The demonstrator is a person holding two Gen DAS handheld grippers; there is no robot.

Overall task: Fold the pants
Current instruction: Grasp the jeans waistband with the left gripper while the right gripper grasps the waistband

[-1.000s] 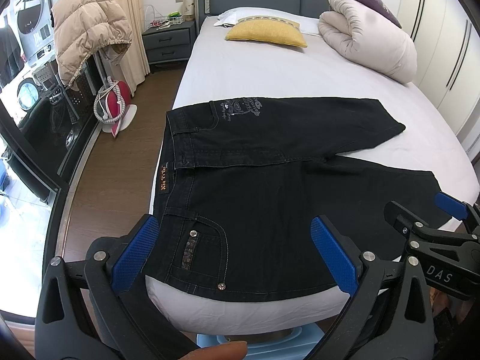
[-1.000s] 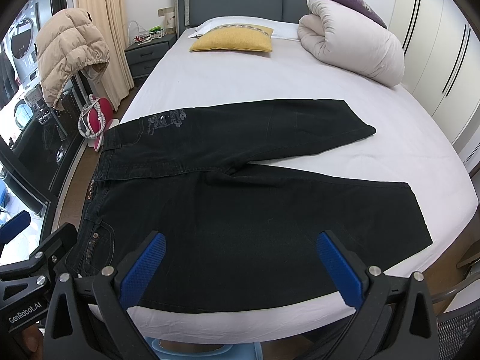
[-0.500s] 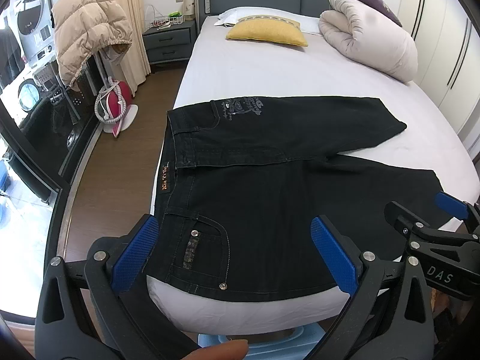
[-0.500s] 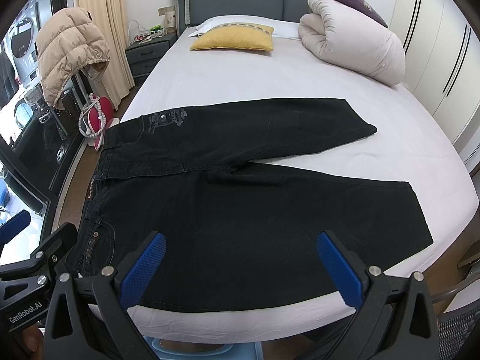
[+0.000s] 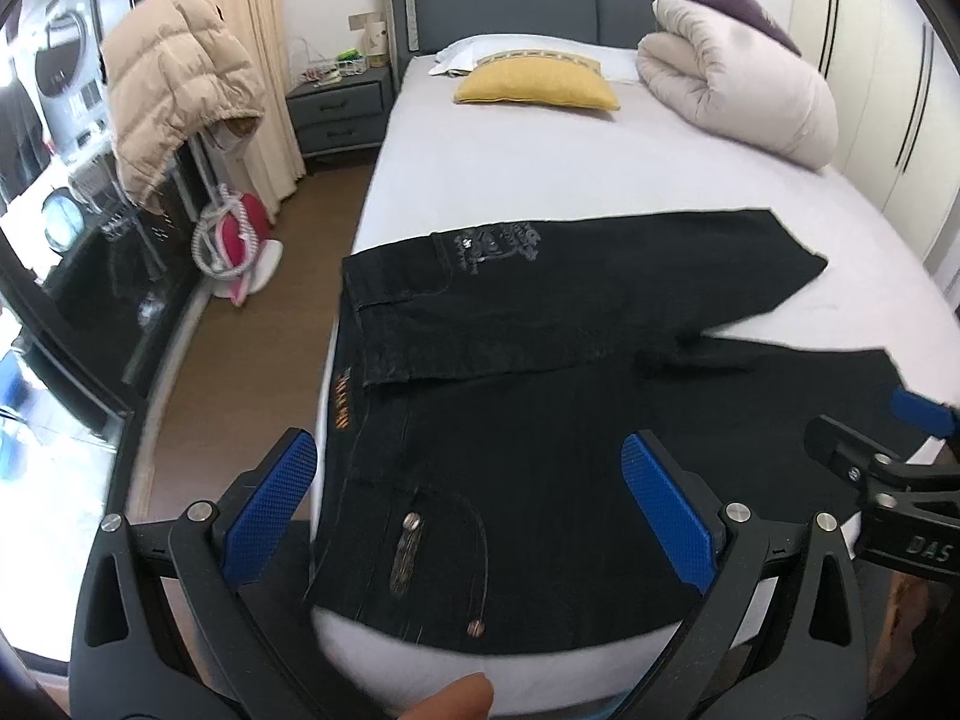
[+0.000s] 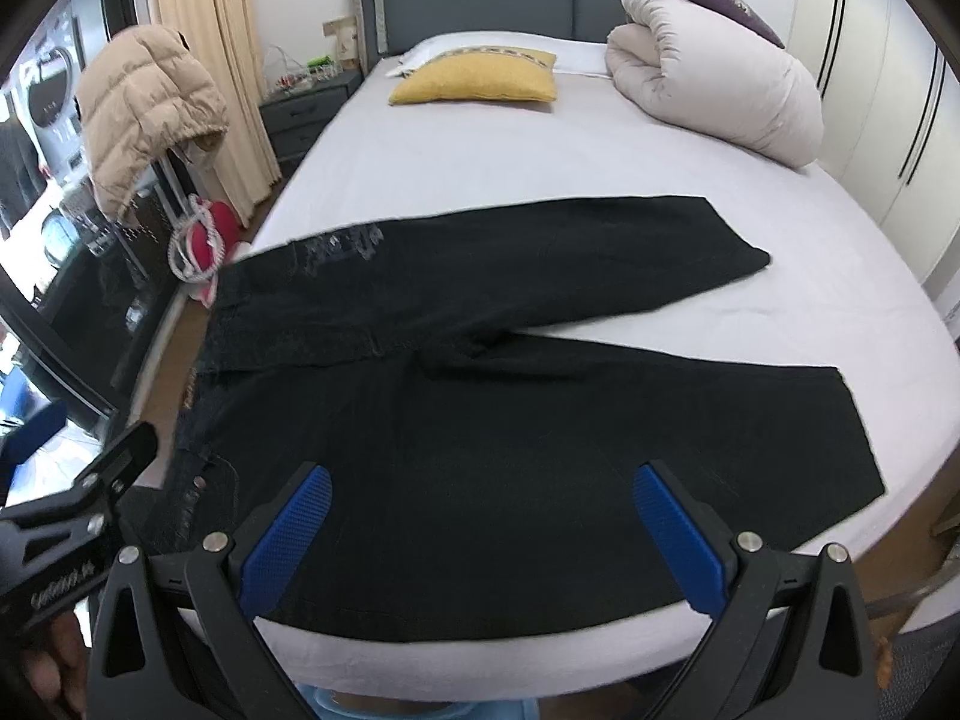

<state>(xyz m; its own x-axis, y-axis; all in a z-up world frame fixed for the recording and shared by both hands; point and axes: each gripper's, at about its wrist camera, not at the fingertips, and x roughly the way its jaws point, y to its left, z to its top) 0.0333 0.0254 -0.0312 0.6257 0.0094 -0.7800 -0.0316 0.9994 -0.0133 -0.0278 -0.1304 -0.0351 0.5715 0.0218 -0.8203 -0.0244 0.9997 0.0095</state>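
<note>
Bright daylight, fisheye warp, slight blur.

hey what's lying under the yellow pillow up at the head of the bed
The yellow pillow rests on the white sheet, its back edge overlapping a white pillow with a patterned band. Whatever else lies beneath it is covered.

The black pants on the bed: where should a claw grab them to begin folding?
Probably the near leg's cuff and the near waistband corner. The black pants lie flat, legs spread, and both edges face the open claws, so come from the bed's near side.
</note>
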